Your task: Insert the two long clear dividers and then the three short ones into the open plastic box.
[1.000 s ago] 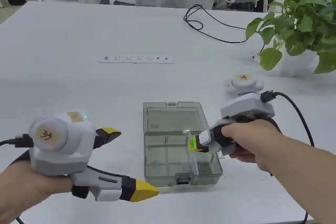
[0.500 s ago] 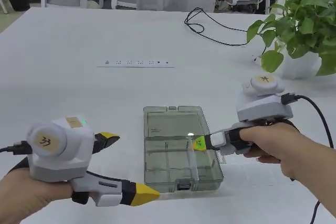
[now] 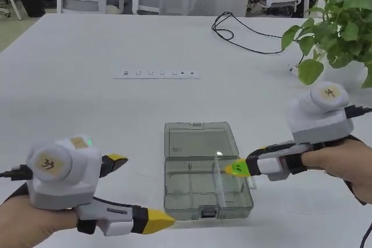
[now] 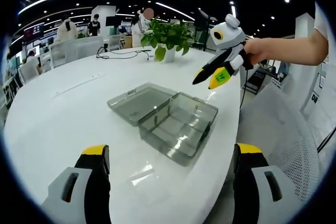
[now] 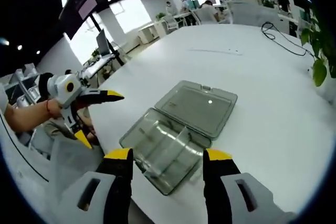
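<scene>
Plastic box (image 3: pixel 207 185) open, lid flat, near white table's (image 3: pixel 87 103) front edge.
Clear divider (image 3: pixel 220 179) upright inside; left gripper (image 3: pixel 148 190) wide open, empty; right gripper (image 3: pixel 237 165) slightly parted, empty, green label (image 4: pixel 221 76) unreadable; power strip (image 3: pixel 161 74), potted plant (image 3: pixel 337 33) farther back.

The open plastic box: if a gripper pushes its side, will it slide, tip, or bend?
It would probably slide: the plastic box sits low and flat on the smooth white table. Tipping seems unlikely, since the open lid lies flat behind it. The thin clear walls may flex a little.
</scene>
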### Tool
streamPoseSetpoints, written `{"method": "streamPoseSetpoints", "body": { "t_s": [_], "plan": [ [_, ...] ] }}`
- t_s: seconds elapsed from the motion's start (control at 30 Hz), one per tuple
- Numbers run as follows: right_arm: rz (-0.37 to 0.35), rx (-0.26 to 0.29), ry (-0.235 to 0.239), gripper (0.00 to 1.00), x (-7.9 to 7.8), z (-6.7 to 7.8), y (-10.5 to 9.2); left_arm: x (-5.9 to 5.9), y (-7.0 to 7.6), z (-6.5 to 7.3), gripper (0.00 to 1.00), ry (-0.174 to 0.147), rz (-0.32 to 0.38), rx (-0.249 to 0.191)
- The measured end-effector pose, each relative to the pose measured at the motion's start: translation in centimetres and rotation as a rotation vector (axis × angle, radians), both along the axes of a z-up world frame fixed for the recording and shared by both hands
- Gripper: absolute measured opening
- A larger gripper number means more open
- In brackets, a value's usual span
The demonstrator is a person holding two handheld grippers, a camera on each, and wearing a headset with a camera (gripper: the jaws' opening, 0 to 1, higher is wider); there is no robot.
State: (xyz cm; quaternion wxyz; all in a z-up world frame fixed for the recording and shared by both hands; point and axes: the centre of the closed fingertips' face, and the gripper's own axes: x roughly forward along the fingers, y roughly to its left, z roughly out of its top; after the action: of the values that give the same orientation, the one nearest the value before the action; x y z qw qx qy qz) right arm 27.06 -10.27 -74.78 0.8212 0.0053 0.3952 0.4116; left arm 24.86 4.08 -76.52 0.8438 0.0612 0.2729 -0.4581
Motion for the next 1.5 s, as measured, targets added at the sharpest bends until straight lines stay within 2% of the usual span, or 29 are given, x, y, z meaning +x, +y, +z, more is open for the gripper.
{"method": "streamPoseSetpoints", "body": {
  "t_s": [0.07,0.1,0.13,0.2,0.27,0.33,0.4,0.43,0.5,0.57,0.63,0.67,0.77,0.8,0.83,0.93,1.13,1.2,1.37,1.43,1.47,1.5],
  "plan": [
    [0.023,-0.004,-0.007,0.59,-0.3,0.1,-0.1,0.1,0.2,-0.1,1.0,0.004,0.008,0.005],
    [0.047,-0.001,-0.038,0.61,-0.4,0.4,-0.1,0.2,0.3,-0.3,1.0,0.009,0.014,0.01],
    [0.052,-0.005,-0.034,0.64,-0.5,0.5,-0.3,0.2,0.4,-0.5,1.0,0.015,0.019,0.017],
    [0.083,-0.002,-0.069,0.67,-0.6,0.8,-0.5,0.3,0.8,-1.0,0.99,0.035,0.034,0.042],
    [0.088,-0.003,-0.07,0.71,-0.7,0.9,-0.8,0.6,1.0,-1.3,0.97,0.038,0.044,0.049],
    [0.117,0.0,-0.11,0.74,-0.7,1.2,-1.1,0.7,1.4,-1.7,0.96,0.054,0.059,0.075],
    [0.148,-0.005,-0.131,0.76,-1.0,1.2,-1.5,0.8,1.5,-1.9,0.94,0.063,0.068,0.082],
    [0.166,-0.005,-0.158,0.78,-1.1,1.3,-1.7,0.9,1.7,-2.2,0.92,0.079,0.081,0.093],
    [0.17,-0.006,-0.16,0.8,-1.2,1.2,-2.1,0.8,2.2,-2.7,0.88,0.112,0.107,0.115],
    [0.175,0.007,-0.17,0.81,-1.3,1.3,-2.5,1.1,2.3,-3.0,0.85,0.113,0.122,0.118],
    [0.181,0.012,-0.186,0.82,-1.4,1.3,-2.8,1.1,2.5,-3.3,0.83,0.134,0.143,0.128],
    [0.183,0.012,-0.19,0.83,-1.5,1.3,-3.0,1.0,2.8,-3.6,0.8,0.155,0.157,0.145],
    [0.203,0.004,-0.215,0.85,-1.7,1.2,-3.4,1.1,3.2,-4.3,0.75,0.189,0.194,0.164],
    [0.209,0.004,-0.221,0.86,-1.9,1.1,-3.6,1.0,3.3,-4.7,0.73,0.222,0.217,0.171],
    [0.215,0.005,-0.227,0.87,-2.0,1.0,-3.8,1.0,3.4,-4.9,0.72,0.233,0.226,0.175],
    [0.237,-0.003,-0.251,0.9,-2.5,0.7,-4.4,1.3,3.3,-5.2,0.69,0.229,0.237,0.183],
    [0.264,-0.02,-0.271,0.91,-3.2,0.2,-5.5,1.1,3.5,-6.1,0.64,0.27,0.278,0.227],
    [0.265,-0.02,-0.279,0.91,-3.3,0.1,-5.8,1.0,3.4,-6.4,0.62,0.276,0.288,0.233],
    [0.277,-0.027,-0.292,0.91,-3.6,-0.2,-6.3,0.8,3.8,-7.1,0.56,0.298,0.312,0.288],
    [0.283,-0.035,-0.3,0.91,-3.7,-0.5,-6.5,0.9,3.8,-7.3,0.55,0.306,0.33,0.293],
    [0.284,-0.036,-0.3,0.9,-3.7,-0.5,-6.5,0.9,4.1,-7.5,0.53,0.32,0.35,0.312],
    [0.282,-0.036,-0.3,0.9,-3.7,-0.5,-6.6,0.6,4.6,-7.8,0.5,0.333,0.354,0.349]
  ]
}}
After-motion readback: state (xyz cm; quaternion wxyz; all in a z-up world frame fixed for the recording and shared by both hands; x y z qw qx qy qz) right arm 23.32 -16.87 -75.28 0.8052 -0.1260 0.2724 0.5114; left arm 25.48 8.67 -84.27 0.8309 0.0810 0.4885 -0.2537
